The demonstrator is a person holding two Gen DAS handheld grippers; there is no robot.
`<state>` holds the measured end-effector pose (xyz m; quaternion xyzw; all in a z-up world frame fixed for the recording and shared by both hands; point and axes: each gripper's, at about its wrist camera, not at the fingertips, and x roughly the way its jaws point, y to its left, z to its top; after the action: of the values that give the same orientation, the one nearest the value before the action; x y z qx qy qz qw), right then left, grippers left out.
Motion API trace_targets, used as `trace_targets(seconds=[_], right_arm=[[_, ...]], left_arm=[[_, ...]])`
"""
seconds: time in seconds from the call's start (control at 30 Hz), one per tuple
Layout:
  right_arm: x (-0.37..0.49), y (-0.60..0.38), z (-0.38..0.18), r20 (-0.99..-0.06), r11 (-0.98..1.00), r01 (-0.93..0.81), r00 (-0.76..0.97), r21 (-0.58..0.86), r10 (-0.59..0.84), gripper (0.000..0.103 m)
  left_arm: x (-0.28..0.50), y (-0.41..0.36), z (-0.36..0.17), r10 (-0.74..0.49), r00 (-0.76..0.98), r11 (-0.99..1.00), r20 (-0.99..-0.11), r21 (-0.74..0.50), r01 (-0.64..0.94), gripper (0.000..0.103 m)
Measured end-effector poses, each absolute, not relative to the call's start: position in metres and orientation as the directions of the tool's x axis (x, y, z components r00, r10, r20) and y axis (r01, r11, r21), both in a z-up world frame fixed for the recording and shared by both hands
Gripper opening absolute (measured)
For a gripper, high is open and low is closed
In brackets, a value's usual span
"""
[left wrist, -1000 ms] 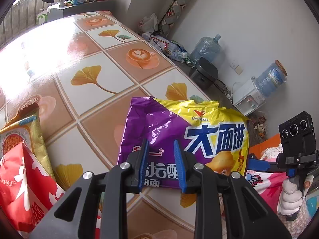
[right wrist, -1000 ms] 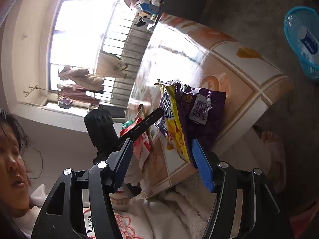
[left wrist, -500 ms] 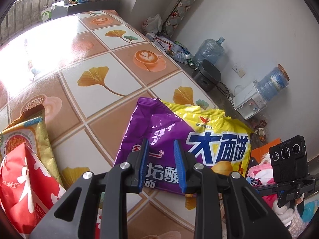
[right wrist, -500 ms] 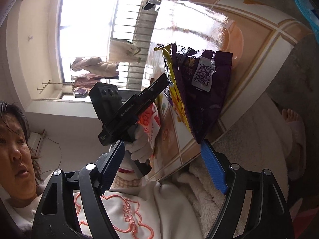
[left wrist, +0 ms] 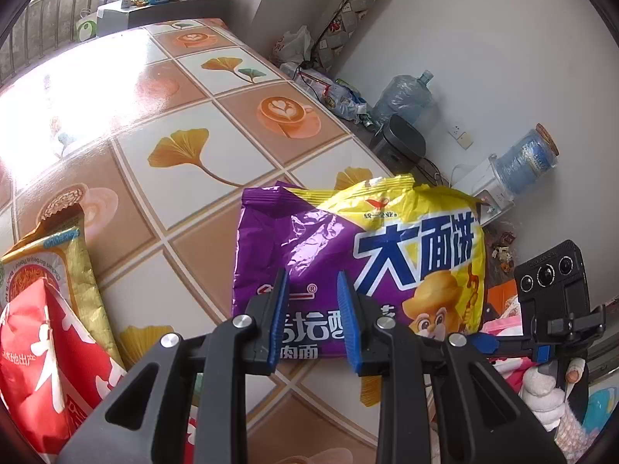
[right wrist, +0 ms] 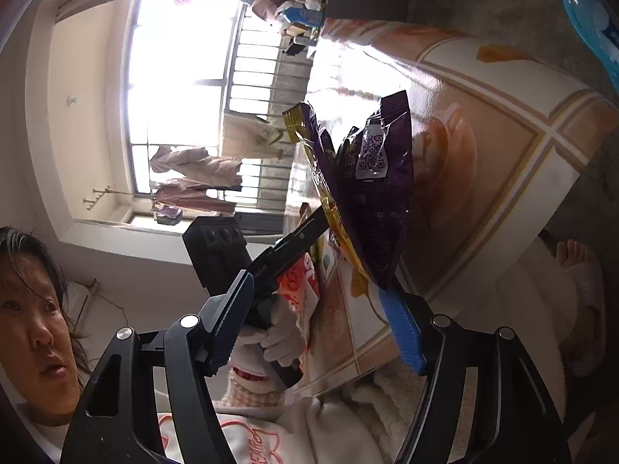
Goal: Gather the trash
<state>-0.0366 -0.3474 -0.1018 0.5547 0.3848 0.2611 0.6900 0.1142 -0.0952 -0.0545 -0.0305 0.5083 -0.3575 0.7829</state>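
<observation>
A purple and yellow noodle packet (left wrist: 348, 239) stands almost on edge above the tiled table (left wrist: 185, 89), its printed face toward the left wrist camera. My left gripper (left wrist: 313, 274) points at that face, its blue pads narrowly apart and pinching the film near the bottom edge. The right wrist view shows the packet (right wrist: 371, 193) from its purple back, with the left gripper (right wrist: 325, 220) meeting its yellow side. My right gripper (right wrist: 313, 284) is wide and its jaws are closing. The packet's lower corner sits at the tip of one of its fingers (right wrist: 398, 324), not pressed.
A red packet (left wrist: 38, 348) and a gold packet (left wrist: 73, 266) lie at the table's near left. A blue basket (right wrist: 592, 19) stands on the floor beyond the table. Water bottles (left wrist: 406, 96) and clutter line the wall. A gloved hand (right wrist: 271, 340) and a slippered foot (right wrist: 580, 270) are close.
The right gripper has sunk and rolled a little, bringing the packet's lower corner to its right pad; its jaws widened, then narrowed. The left gripper and its hold look unchanged.
</observation>
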Motion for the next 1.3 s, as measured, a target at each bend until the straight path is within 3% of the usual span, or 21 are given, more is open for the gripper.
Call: trace_targets(seconds=[0.13, 0.27, 0.4, 0.53, 0.6, 0.73, 0.93, 1.17, 1.3], right_arm=[[-0.031, -0.358, -0.092, -0.319, 0.351, 0.073, 0.616, 0.933, 0.72, 0.056], [-0.025, -0.354, -0.073, -0.292, 0.402, -0.009, 0.672, 0.916, 0.68, 0.056], [-0.01, -0.341, -0.074, -0.391, 0.512, 0.031, 0.684, 0.859, 0.615, 0.056], [-0.002, -0.323, -0.067, -0.337, 0.511, -0.05, 0.696, 0.858, 0.634, 0.055], [0.003, -0.32, -0.063, -0.363, 0.558, -0.047, 0.714, 0.828, 0.598, 0.053], [0.021, -0.308, -0.066, -0.503, 0.709, 0.019, 0.719, 0.705, 0.48, 0.032], [0.024, -0.31, -0.07, -0.49, 0.696, 0.034, 0.734, 0.718, 0.47, 0.006], [0.021, -0.309, -0.064, -0.486, 0.695, 0.031, 0.737, 0.719, 0.47, 0.002], [0.023, -0.306, -0.062, -0.472, 0.681, 0.014, 0.731, 0.732, 0.493, 0.002]], left_arm=[[0.115, -0.096, -0.055, -0.593, 0.226, 0.739, -0.773, -0.41, 0.534, 0.025], [0.116, -0.097, -0.055, -0.592, 0.225, 0.738, -0.774, -0.408, 0.538, 0.025], [0.115, -0.098, -0.055, -0.591, 0.229, 0.738, -0.773, -0.404, 0.541, 0.025], [0.117, -0.101, -0.055, -0.591, 0.225, 0.735, -0.775, -0.402, 0.546, 0.025], [0.118, -0.101, -0.055, -0.591, 0.224, 0.734, -0.775, -0.402, 0.548, 0.025], [0.118, -0.103, -0.056, -0.587, 0.229, 0.735, -0.777, -0.391, 0.554, 0.025], [0.12, -0.102, -0.055, -0.594, 0.228, 0.736, -0.772, -0.406, 0.543, 0.025], [0.101, -0.058, 0.003, -0.622, 0.348, 0.731, -0.701, -0.363, 0.578, 0.025], [0.115, 0.008, 0.035, -0.563, 0.468, 0.812, -0.681, -0.35, 0.467, 0.03]])
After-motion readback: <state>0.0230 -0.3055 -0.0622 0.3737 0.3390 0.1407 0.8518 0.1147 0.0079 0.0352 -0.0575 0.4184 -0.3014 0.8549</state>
